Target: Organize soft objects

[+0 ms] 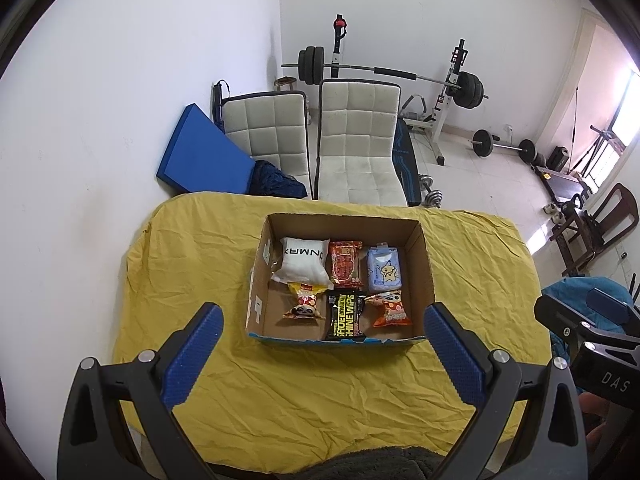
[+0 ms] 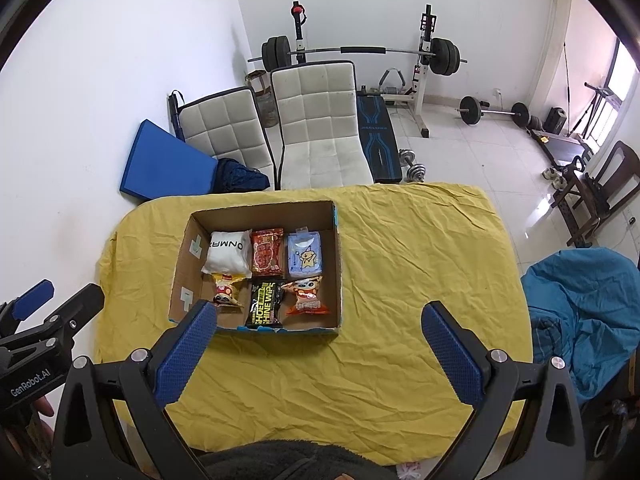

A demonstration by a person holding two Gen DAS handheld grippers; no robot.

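Note:
An open cardboard box (image 1: 424, 264) (image 2: 338, 264) stands on the yellow-covered table (image 1: 200, 264) (image 2: 420, 264). Inside lie several soft packs in two rows: a white pouch (image 1: 303, 261) (image 2: 228, 254), a red pack (image 1: 346, 266) (image 2: 267, 255), a pale blue tissue pack (image 1: 384, 269) (image 2: 305, 257), a yellow-red snack bag (image 1: 305, 302) (image 2: 226, 289), a black shoe-wipes pack (image 1: 345, 314) (image 2: 265, 302) and an orange snack bag (image 1: 390, 308) (image 2: 306, 296). My left gripper (image 1: 324, 316) is open and empty, above the table before the box. My right gripper (image 2: 320, 314) is open and empty, right of it.
Two white padded chairs (image 1: 356, 144) (image 2: 316, 120), a blue mat (image 1: 200, 152) and a barbell rack (image 1: 452, 80) stand behind the table. A blue cloth-covered seat (image 2: 588, 312) is at the right, wooden chairs (image 2: 600, 192) beyond it.

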